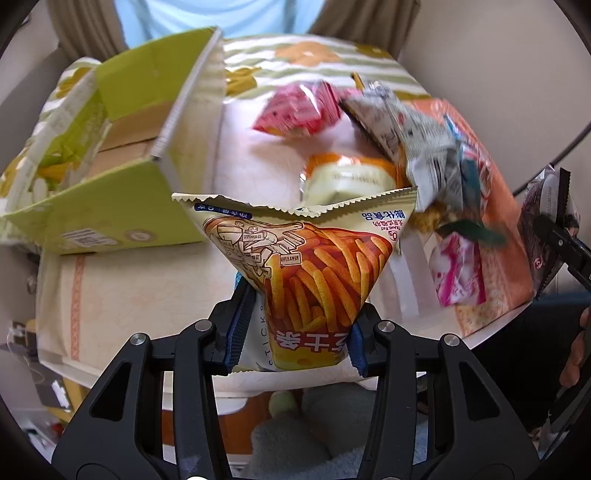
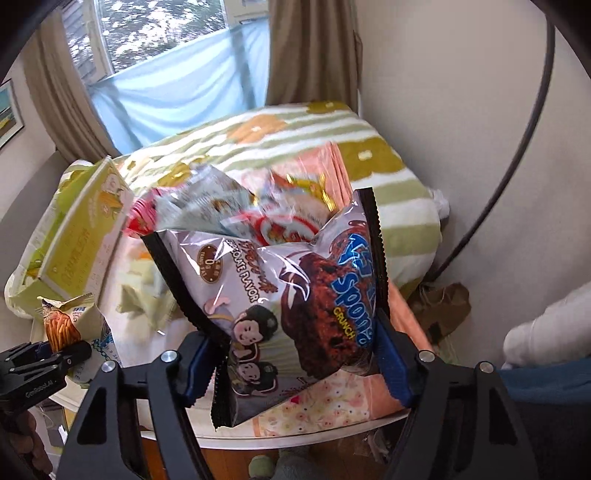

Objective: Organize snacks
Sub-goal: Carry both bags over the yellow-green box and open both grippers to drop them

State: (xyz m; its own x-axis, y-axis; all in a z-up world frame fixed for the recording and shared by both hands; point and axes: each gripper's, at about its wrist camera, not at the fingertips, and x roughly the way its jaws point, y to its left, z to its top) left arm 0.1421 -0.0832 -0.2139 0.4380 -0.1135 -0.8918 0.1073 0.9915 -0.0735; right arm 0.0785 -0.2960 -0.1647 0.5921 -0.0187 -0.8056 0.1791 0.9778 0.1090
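While both grippers were raised above the table (image 1: 140, 266), each held one snack pack. Left gripper (image 1: 295, 332): jaws closed tight on the lower part of the sticks bag (image 1: 314, 273), blue pads pressing its two sides; the bag stood upright, its crimped top edge spread wide toward 12 o'clock. Right gripper (image 2: 295, 354): jaws about halfway apart, clamped on the sponge crunch bag (image 2: 295, 288), pads against its black serrated seams; the bag tilted, its upper end leaning toward 1 o'clock.

Box (image 1: 122, 155): green carton, at 10 o'clock in the left wrist view, open at the top, one flap raised along its right side. Brown inner flaps or cardboard showed inside; whether any snacks lay in it could not be told. In the right wrist view the same box (image 2: 77, 236) sat at 9 o'clock, interior hidden.

Loose pile (image 1: 424, 147): remaining snacks lay outside the box, on the orange cloth (image 1: 506, 236) at 2 o'clock, and included a pink pack (image 1: 299, 110), a grey pack (image 1: 406, 133) and an orange-and-white pack (image 1: 347, 177). The pile was blurred, so its count was uncertain.

Background: striped blanket (image 2: 369, 155) behind the pile; curtain (image 2: 310, 51) and window (image 2: 147, 29) at 12 o'clock.
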